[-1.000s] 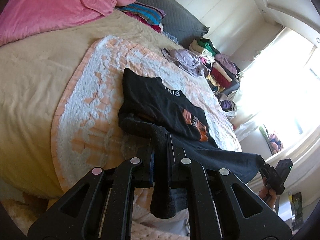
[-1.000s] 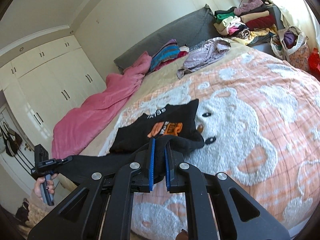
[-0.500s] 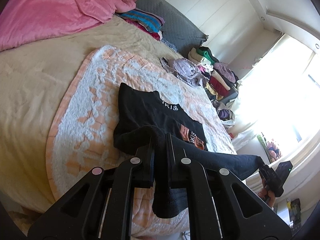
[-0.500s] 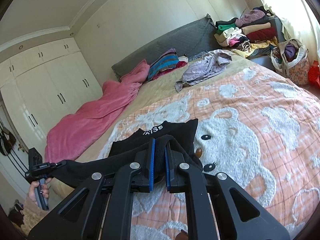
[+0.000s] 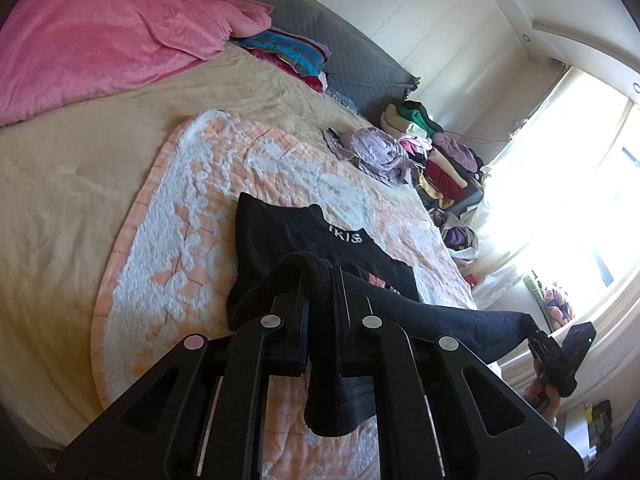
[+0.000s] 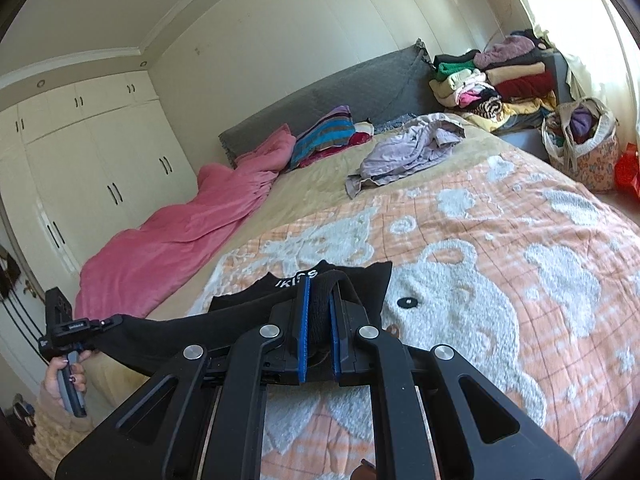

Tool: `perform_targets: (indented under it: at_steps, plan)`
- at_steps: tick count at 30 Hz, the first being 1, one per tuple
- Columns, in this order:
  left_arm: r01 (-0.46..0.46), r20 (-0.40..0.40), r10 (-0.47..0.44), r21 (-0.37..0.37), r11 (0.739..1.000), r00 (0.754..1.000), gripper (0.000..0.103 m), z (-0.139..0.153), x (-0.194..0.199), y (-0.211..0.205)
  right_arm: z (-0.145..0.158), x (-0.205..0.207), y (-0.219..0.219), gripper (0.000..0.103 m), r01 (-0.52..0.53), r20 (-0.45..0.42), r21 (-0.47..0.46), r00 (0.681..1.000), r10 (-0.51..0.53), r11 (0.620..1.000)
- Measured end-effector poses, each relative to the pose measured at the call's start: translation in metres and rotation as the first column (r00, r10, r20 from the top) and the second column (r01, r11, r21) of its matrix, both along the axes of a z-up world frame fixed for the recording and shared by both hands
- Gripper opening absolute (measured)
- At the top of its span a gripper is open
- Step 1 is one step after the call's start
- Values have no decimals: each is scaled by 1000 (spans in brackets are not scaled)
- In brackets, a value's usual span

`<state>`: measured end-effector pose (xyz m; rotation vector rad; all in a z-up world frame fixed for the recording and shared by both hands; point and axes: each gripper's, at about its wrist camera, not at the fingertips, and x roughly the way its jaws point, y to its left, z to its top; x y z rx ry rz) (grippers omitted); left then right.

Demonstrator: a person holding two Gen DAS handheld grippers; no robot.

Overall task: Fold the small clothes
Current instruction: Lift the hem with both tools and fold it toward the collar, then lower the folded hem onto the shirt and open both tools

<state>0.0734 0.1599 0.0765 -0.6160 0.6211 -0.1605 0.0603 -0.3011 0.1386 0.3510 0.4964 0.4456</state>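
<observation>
raised hem now folds farther over the soft black shirt [image 5: 280, 232], both claws clamped.

My big bed [image 6: 312, 184] fills the room. A grey headboard [image 6: 340, 88] stands at 12 o'clock, against a cream wall [image 6: 280, 24]. White cupboards [image 6: 92, 152] are at 9 o'clock. Bright sun comes through the window [image 5: 592, 208] at 3 o'clock. A bag [image 6: 580, 148] sits on the floor there.

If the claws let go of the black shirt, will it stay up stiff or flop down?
Probably flop: the black shirt sags between the left claw and right claw. It looks soft, so likely light.
</observation>
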Motion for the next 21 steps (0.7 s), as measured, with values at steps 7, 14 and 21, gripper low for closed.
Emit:
perform_targets:
  at_steps: [7,14,21]
  plan:
    - [-22,7,22,26,999,1000,3,-1,19,-1,-4,22,3,8,15,-1,-25,1000,-15,1000]
    - [-39,-6,39,49,998,999,3,-7,39,0,-16,44,8,8,25,-8,-56,1000,-25,998]
    - [-49,-31,52,83,995,998,3,-18,60,-1,-32,66,14,8,41,-37,-77,998,-44,996]
